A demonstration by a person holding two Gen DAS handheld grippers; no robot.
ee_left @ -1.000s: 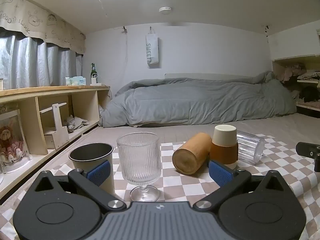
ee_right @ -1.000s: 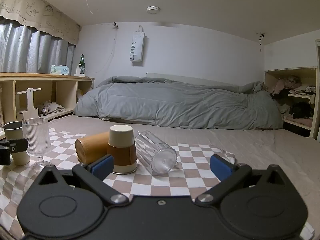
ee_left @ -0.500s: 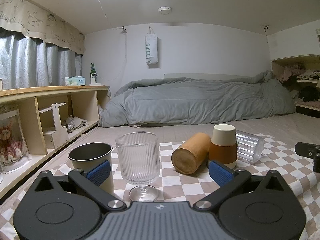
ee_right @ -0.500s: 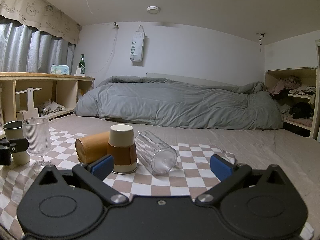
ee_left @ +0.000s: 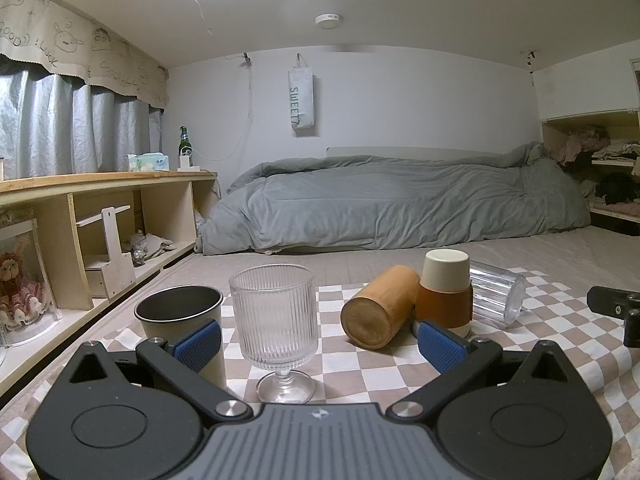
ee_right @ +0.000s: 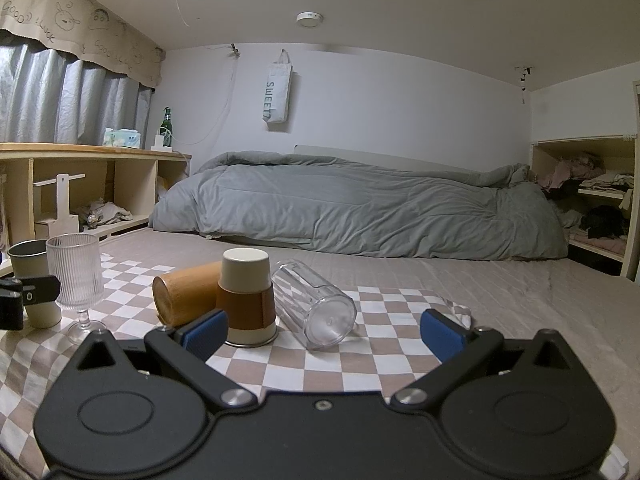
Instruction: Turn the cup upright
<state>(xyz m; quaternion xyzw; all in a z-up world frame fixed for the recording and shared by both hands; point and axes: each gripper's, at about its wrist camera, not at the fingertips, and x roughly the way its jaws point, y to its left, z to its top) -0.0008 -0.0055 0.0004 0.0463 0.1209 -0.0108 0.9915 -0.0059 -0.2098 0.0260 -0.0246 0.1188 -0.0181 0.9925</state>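
Observation:
Several cups sit on a checkered cloth (ee_right: 384, 364). A paper cup with a brown sleeve (ee_right: 247, 298) (ee_left: 443, 292) stands upside down. A wooden cup (ee_left: 378, 306) (ee_right: 186, 292) lies on its side left of it. A clear plastic cup (ee_right: 314, 304) (ee_left: 496, 292) lies on its side to the right. A ribbed stemmed glass (ee_left: 275, 320) (ee_right: 76, 276) and a grey metal cup (ee_left: 180, 312) (ee_right: 30, 268) stand upright at the left. My left gripper (ee_left: 318, 346) is open, with the stemmed glass between its fingers. My right gripper (ee_right: 322, 334) is open just before the clear cup.
The cloth lies on a beige mattress (ee_right: 500, 292). A grey duvet (ee_right: 360, 216) is piled at the back. Wooden shelving (ee_left: 100, 216) runs along the left and more shelves with clothes (ee_right: 592, 196) stand at the right.
Both views have shifted only slightly; the cups have not moved and both grippers stay open.

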